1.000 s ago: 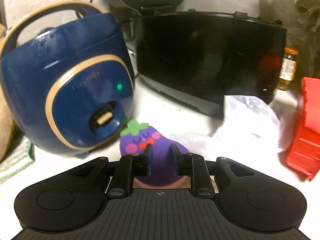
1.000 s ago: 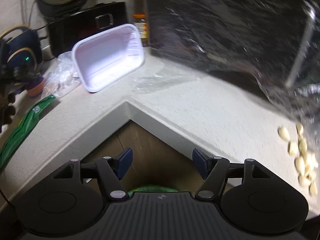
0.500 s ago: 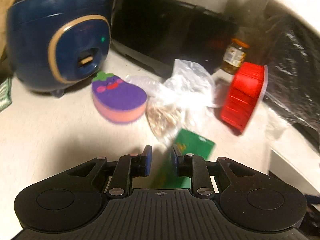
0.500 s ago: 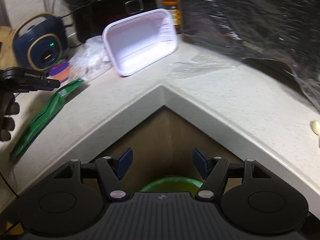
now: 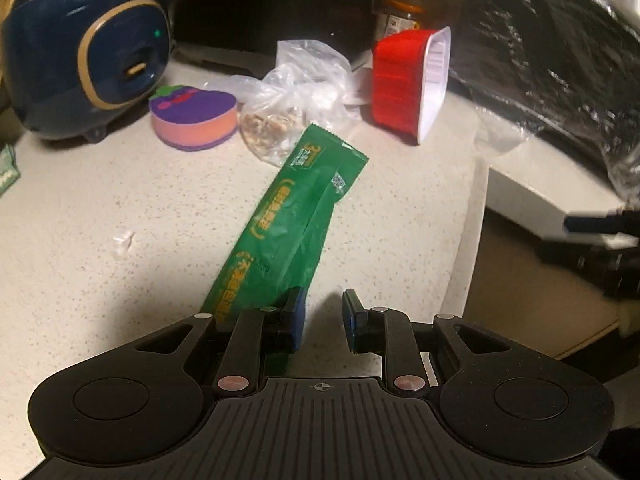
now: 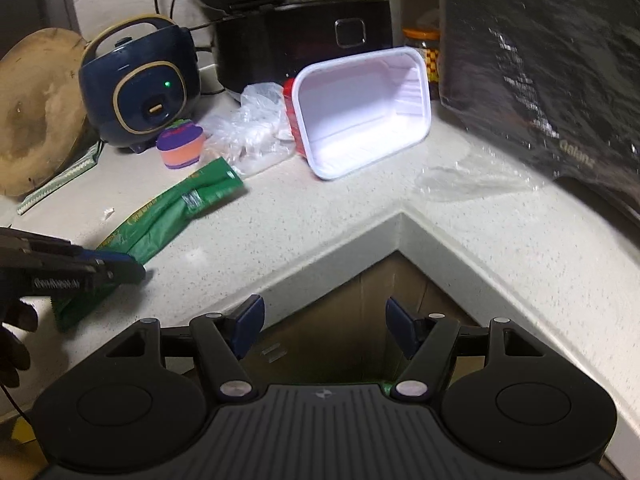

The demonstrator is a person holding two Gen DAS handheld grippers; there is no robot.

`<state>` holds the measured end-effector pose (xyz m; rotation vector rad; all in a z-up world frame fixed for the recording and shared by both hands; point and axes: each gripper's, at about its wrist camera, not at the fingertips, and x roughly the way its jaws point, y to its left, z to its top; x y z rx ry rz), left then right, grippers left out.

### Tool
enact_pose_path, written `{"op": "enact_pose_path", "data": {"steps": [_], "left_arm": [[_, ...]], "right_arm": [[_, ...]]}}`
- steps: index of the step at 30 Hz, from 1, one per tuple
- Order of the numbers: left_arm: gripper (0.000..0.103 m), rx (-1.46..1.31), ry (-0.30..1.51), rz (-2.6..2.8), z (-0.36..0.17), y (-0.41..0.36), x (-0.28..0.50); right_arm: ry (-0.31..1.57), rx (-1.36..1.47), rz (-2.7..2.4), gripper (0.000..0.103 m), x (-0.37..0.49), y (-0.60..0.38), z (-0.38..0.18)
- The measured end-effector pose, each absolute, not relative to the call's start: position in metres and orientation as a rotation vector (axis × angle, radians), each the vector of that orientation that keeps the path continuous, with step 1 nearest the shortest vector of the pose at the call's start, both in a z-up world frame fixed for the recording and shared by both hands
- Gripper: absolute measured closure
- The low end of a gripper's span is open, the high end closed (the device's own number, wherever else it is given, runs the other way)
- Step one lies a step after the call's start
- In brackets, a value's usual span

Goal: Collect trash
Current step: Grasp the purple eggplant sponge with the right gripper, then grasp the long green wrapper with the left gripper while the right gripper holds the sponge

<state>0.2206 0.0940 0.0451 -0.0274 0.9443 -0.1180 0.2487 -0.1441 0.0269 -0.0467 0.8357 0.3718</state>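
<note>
A long green wrapper (image 5: 296,224) lies flat on the pale counter (image 5: 100,200). My left gripper (image 5: 323,312) hangs just over its near end, open by a narrow gap that shows only bare counter; the wrapper's end runs under the left finger. The right wrist view shows the same gripper (image 6: 134,270) low at the left, over the green wrapper (image 6: 176,208). A red-and-white plastic tray (image 6: 360,112) lies on its side further back, beside a crumpled clear bag (image 5: 288,108). My right gripper (image 6: 324,324) is open and empty off the counter's inner corner.
Behind the trash stand a blue rice cooker (image 5: 88,52), an eggplant-shaped sponge (image 5: 192,120), a black appliance (image 6: 304,44) and a jar (image 6: 428,56). A plastic-wrapped black box (image 6: 540,60) fills the right. A clear film (image 6: 468,176) and a white scrap (image 5: 122,242) lie loose.
My left gripper has swung right, away from the eggplant sponge, and now sits over the green wrapper's near end. The right wrist view has turned left; the garlic cloves have left it.
</note>
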Motion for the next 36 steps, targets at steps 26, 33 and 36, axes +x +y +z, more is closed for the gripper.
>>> {"op": "enact_pose_path", "data": {"steps": [26,33,36], "left_arm": [[0.079,-0.647,0.638,0.272,0.079,0.247,0.123],[0.079,-0.668,0.663,0.230,0.070,0.241,0.142],[0.079,-0.661,0.679,0.174,0.070,0.228,0.158]], "right_arm": [[0.736,-0.530,0.688,0.021,0.424,0.140,0.015],[0.864,-0.322,0.744,0.040,0.394,0.089,0.025],[0.792,-0.298,0.755,0.040,0.347,0.050,0.042]]}}
